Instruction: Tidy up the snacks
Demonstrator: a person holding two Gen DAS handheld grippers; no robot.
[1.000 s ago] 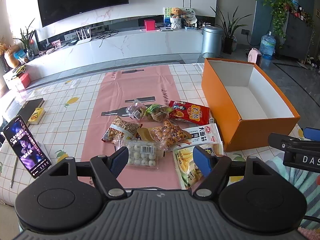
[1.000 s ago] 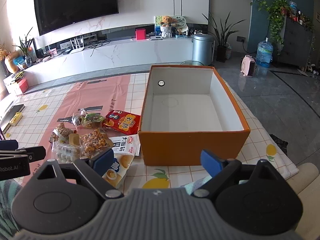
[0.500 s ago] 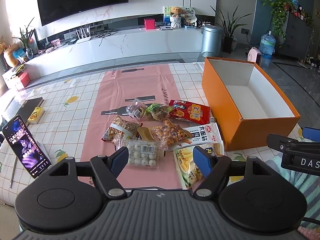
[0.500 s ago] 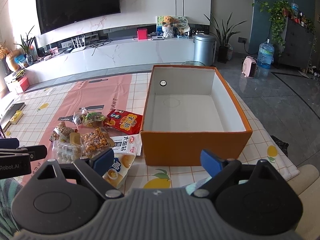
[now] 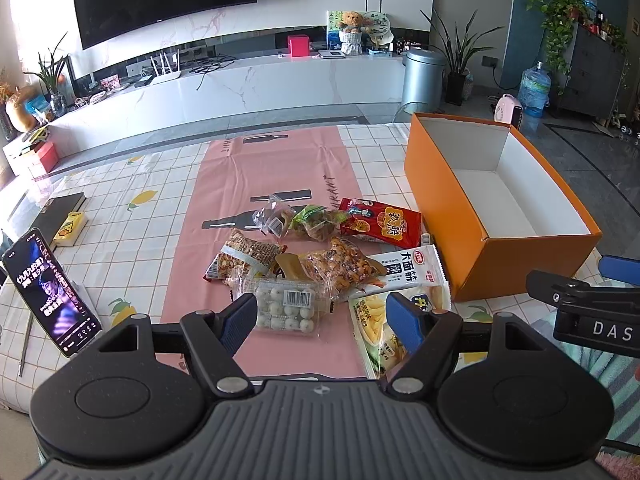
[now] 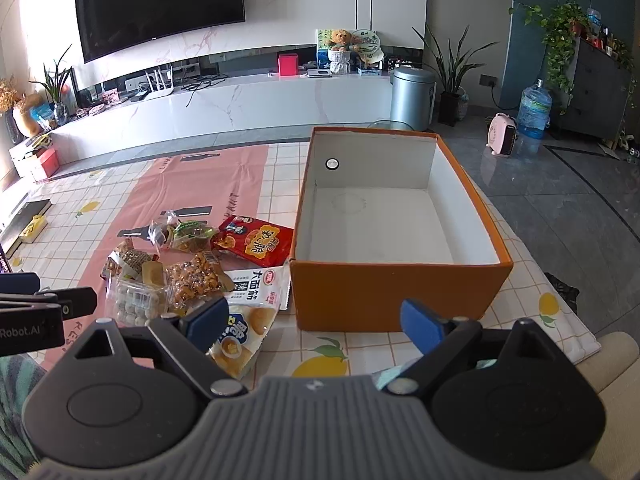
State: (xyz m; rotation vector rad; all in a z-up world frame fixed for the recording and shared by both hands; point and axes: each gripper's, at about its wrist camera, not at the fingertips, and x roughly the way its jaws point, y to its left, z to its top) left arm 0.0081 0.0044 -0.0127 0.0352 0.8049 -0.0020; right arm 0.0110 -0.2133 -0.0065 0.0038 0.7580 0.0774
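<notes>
Nearest the left gripper (image 5: pixel 320 312), whose jaws stand wide apart and hold nothing, lies the clear tray (image 5: pixel 286 308) of white balls, right at the front of the snack heap. The right gripper (image 6: pixel 316 320) is just as wide open and empty, hovering before the near wall of the orange box (image 6: pixel 396 296).

Beside the tray, a yellow-green bag (image 5: pixel 380 328) hangs toward the table's (image 5: pixel 120 208) near edge, and a white packet (image 5: pixel 412 268) lies just behind it, touching or nearly touching the box. Behind those sit a nut bag (image 5: pixel 340 260), a brown packet (image 5: pixel 244 258), a red packet (image 5: pixel 382 222) and two small clear bags at the back; their contents are hard to make out. The box is open and empty, so nothing is sorted yet.

The risk is in the overlap. The packets lie on one another, so closing on the tray may catch the nut bag's film and drag it along. A thin tray could also flex or pop out of a hard pinch. Nudging the yellow-green bag could push it off the edge.
</notes>
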